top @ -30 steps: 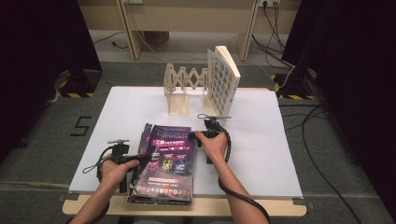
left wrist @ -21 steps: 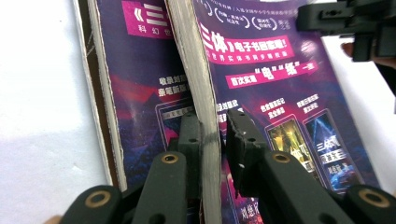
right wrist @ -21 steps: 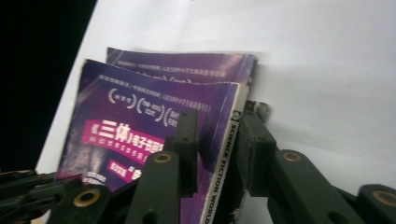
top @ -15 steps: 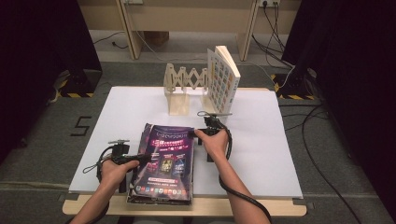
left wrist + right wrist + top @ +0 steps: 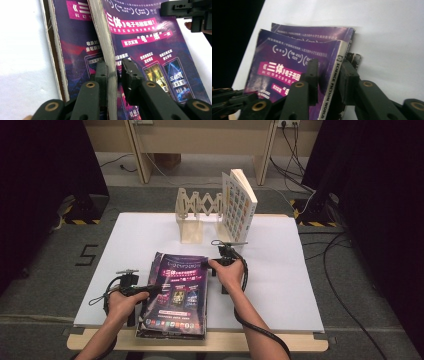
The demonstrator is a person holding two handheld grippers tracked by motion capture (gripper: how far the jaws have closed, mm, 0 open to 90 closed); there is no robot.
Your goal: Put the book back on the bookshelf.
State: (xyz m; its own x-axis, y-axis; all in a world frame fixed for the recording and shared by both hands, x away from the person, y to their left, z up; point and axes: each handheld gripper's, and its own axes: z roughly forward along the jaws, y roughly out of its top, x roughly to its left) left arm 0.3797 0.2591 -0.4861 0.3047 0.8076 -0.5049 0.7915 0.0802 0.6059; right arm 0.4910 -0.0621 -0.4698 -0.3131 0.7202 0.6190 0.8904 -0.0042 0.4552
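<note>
Both tools clamp the top glossy purple paperback magazine point(image 5: 179, 287) on the stack at the white surface's point(image 5: 280, 285) near edge, left tool point(image 5: 112, 72) on the page edge, right tool point(image 5: 327, 72) just closing on the spine — floppy, slick, best held by both edges.

The jaws of the right gripper point(image 5: 325, 75) have just been closing, and the spine edge of the top magazine point(image 5: 180, 285) is now taken between them. The jaws of the left gripper point(image 5: 112, 72) have just been opened slightly, with the page edge of that magazine between them.
</note>
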